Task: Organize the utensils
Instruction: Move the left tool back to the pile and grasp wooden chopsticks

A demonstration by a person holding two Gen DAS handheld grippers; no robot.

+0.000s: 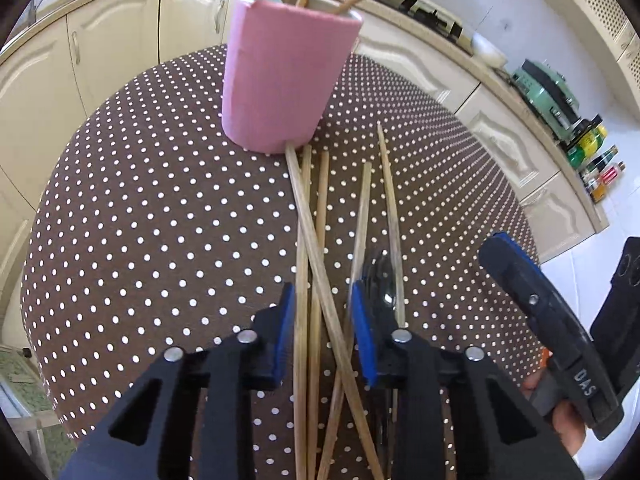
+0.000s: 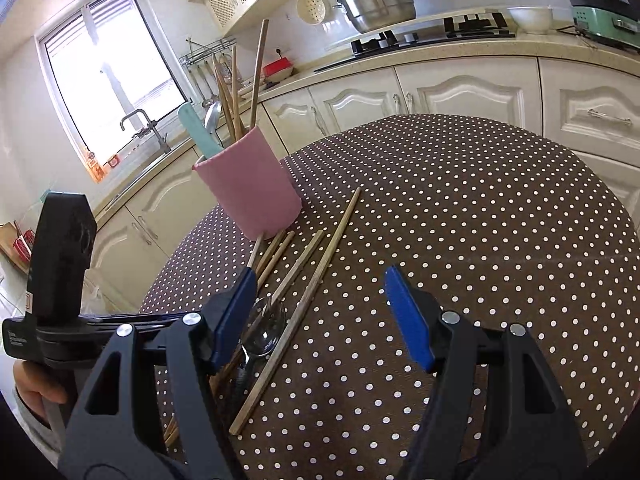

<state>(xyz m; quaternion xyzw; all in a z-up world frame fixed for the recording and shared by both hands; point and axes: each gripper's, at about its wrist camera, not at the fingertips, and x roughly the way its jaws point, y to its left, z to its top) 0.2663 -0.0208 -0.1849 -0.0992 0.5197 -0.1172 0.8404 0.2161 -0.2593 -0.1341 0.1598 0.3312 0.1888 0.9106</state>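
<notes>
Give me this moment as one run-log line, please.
left tool: astride chopsticks | right tool: open, empty | spoon: on table | cup: upright

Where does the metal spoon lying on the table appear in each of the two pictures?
Left wrist view: the metal spoon is low and right of centre, just beyond the right finger of the left gripper, among the loose chopsticks.
Right wrist view: the spoon is low and left of centre, beside the right gripper's left finger.
Shared landmark: the pink utensil holder, beyond the spoon in both.
</notes>
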